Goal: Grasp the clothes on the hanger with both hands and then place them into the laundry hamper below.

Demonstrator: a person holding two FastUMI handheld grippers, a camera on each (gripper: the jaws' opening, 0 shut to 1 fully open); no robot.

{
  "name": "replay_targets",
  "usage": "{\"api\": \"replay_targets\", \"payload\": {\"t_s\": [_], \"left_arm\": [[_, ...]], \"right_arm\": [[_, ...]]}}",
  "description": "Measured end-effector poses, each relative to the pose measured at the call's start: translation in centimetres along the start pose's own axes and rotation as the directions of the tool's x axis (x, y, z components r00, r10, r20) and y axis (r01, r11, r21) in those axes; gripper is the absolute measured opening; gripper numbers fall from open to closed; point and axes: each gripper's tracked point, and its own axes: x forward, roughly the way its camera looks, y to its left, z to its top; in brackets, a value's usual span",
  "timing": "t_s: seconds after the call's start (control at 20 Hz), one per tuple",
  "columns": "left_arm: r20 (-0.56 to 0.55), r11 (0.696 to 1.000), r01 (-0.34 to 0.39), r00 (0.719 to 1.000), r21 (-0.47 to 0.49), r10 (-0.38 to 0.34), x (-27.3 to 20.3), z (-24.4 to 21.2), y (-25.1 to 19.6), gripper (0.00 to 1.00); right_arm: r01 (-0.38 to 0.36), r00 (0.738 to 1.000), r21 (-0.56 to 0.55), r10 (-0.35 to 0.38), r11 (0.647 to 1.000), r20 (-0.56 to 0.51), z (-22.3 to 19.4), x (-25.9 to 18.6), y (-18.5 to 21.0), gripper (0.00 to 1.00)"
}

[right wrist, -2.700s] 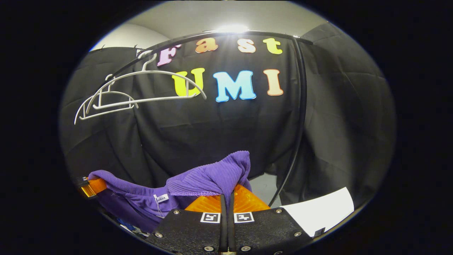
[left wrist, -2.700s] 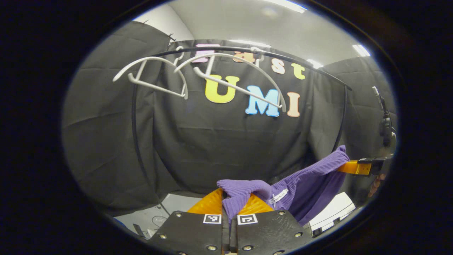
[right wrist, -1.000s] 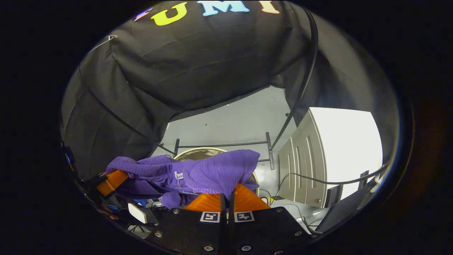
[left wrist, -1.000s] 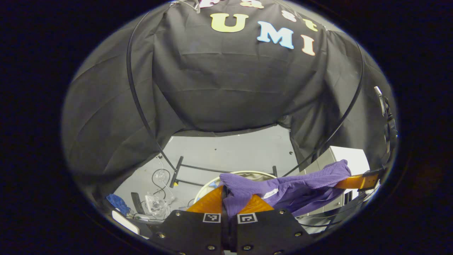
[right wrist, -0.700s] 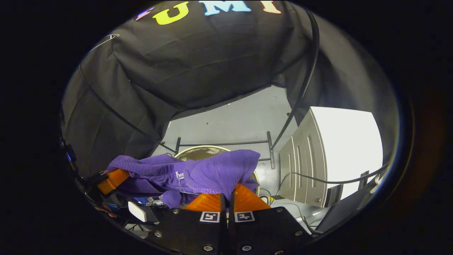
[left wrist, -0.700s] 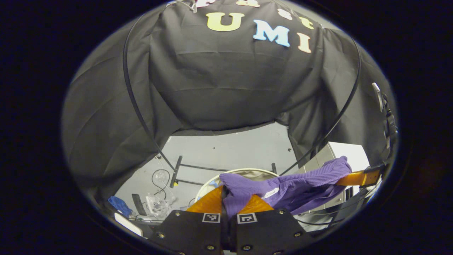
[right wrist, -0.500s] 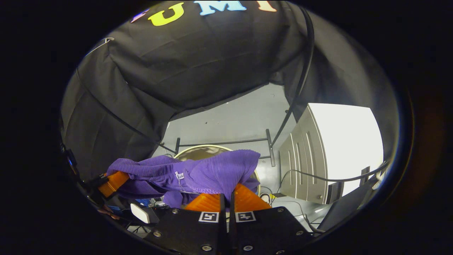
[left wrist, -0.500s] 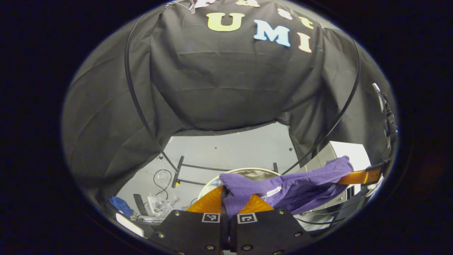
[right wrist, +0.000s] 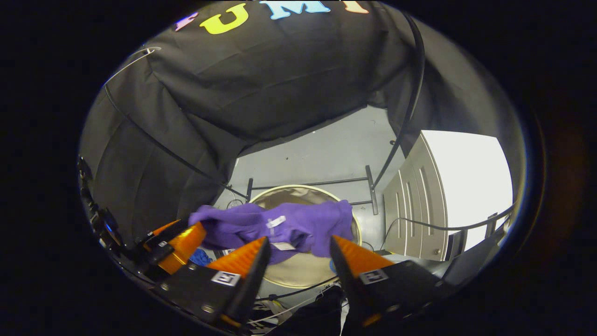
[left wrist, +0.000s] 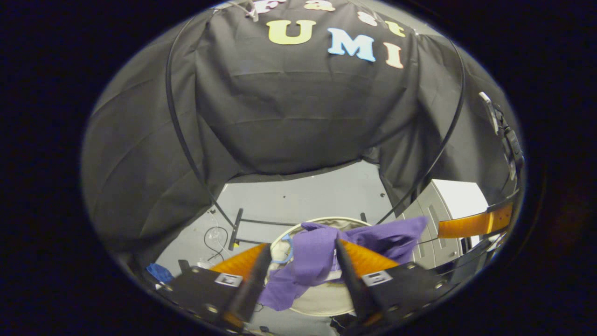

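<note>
- Left tool [left wrist: 298, 261]: ridged orange fingers spread wide, gripping nothing.
- Right tool [right wrist: 296, 256]: likewise wide apart.
- Soft purple ribbed sweater [right wrist: 280, 226] sags crumpled over the round, pale-rimmed hamper [right wrist: 303, 275].
- Grey floor [right wrist: 322, 158] beyond.

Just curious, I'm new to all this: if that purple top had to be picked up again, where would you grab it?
Probably from above, pinching the bunched top edge of the purple top where it humps highest over the hamper; both grippers are open, fingers spread, above it.
</note>
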Motion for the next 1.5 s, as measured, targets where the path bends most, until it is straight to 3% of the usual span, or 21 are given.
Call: {"api": "replay_targets", "payload": {"t_s": [0.05, 0.15, 0.2, 0.45, 0.5, 0.55, 0.65, 0.8, 0.9, 0.95, 1.0, 1.2, 1.25, 1.3, 1.4, 1.45, 1.5], "left_arm": [[0.004, 1.000, -0.019, 1.000, -0.017, 0.019, -0.4, 0.0, 0.6, 0.96], [0.017, 0.998, -0.043, 0.999, -0.039, 0.044, -0.7, 0.4, 1.1, 0.95], [0.026, 0.998, -0.051, 0.998, -0.042, 0.052, -1.3, 0.8, 1.2, 0.95], [0.123, 0.997, -0.077, 0.989, -0.002, 0.076, -4.6, 5.6, 0.7, 0.95], [0.147, 0.997, -0.080, 0.986, 0.004, 0.078, -5.5, 6.7, 0.4, 0.99], [0.171, 0.997, -0.082, 0.982, 0.007, 0.080, -6.2, 8.0, -0.1, 0.95], [0.225, 0.997, -0.080, 0.971, -0.002, 0.078, -8.3, 10.6, -1.4, 0.99], [0.317, 0.994, -0.104, 0.943, -0.012, 0.103, -12.0, 14.8, -3.5, 0.95], [0.400, 0.991, -0.134, 0.907, -0.020, 0.131, -14.9, 18.5, -5.2, 0.90], [0.432, 0.989, -0.146, 0.891, -0.026, 0.143, -16.3, 20.1, -6.1, 0.99], [0.461, 0.988, -0.151, 0.875, -0.033, 0.149, -17.9, 21.4, -7.1, 0.99], [0.557, 0.989, -0.124, 0.817, -0.084, 0.150, -23.6, 26.4, -10.8, 0.99], [0.573, 0.989, -0.110, 0.806, -0.097, 0.145, -24.5, 27.3, -11.7, 0.99], [0.592, 0.989, -0.092, 0.794, -0.112, 0.141, -25.6, 28.3, -12.7, 0.94], [0.635, 0.990, -0.059, 0.762, -0.128, 0.127, -28.2, 29.8, -14.4, 0.96], [0.659, 0.991, -0.050, 0.742, -0.124, 0.119, -29.4, 30.4, -15.4, 0.98], [0.677, 0.991, -0.054, 0.726, -0.122, 0.123, -30.6, 30.6, -16.2, 0.99]], "right_arm": [[0.013, 1.000, -0.024, -0.013, 1.000, 0.026, 0.5, -0.5, -0.5, 0.97], [0.048, 0.995, -0.062, -0.043, 0.997, 0.087, 2.1, -1.9, -1.7, 0.92], [0.065, 0.992, -0.059, -0.058, 0.996, 0.116, 2.9, -2.7, -2.5, 0.96], [0.111, 0.966, 0.036, -0.116, 0.993, 0.231, 5.7, -6.0, -5.5, 0.96], [0.119, 0.959, 0.047, -0.127, 0.992, 0.254, 6.3, -6.7, -6.3, 0.96], [0.123, 0.952, 0.058, -0.134, 0.991, 0.275, 6.8, -7.6, -7.1, 0.96], [0.123, 0.936, 0.072, -0.140, 0.990, 0.323, 8.1, -9.3, -8.4, 0.96], [0.112, 0.907, 0.081, -0.135, 0.990, 0.400, 10.3, -12.1, -10.2, 0.96], [0.095, 0.866, 0.086, -0.125, 0.992, 0.484, 12.6, -14.4, -11.2, 0.96], [0.085, 0.845, 0.084, -0.117, 0.993, 0.522, 13.4, -15.6, -11.8, 0.96], [0.081, 0.822, 0.075, -0.109, 0.994, 0.559, 14.5, -16.8, -12.3, 0.96], [0.128, 0.710, -0.003, -0.090, 0.992, 0.699, 18.2, -21.7, -15.5, 0.96], [0.139, 0.680, -0.017, -0.083, 0.990, 0.728, 18.9, -23.2, -16.2, 0.92], [0.141, 0.652, -0.027, -0.072, 0.990, 0.755, 19.5, -24.5, -16.7, 1.00], [0.142, 0.591, -0.036, -0.056, 0.989, 0.805, 20.8, -27.5, -17.6, 0.92], [0.150, 0.559, -0.034, -0.056, 0.988, 0.827, 21.5, -29.0, -18.2, 0.96], [0.164, 0.524, -0.037, -0.055, 0.986, 0.850, 22.0, -30.4, -18.9, 0.92]]}}
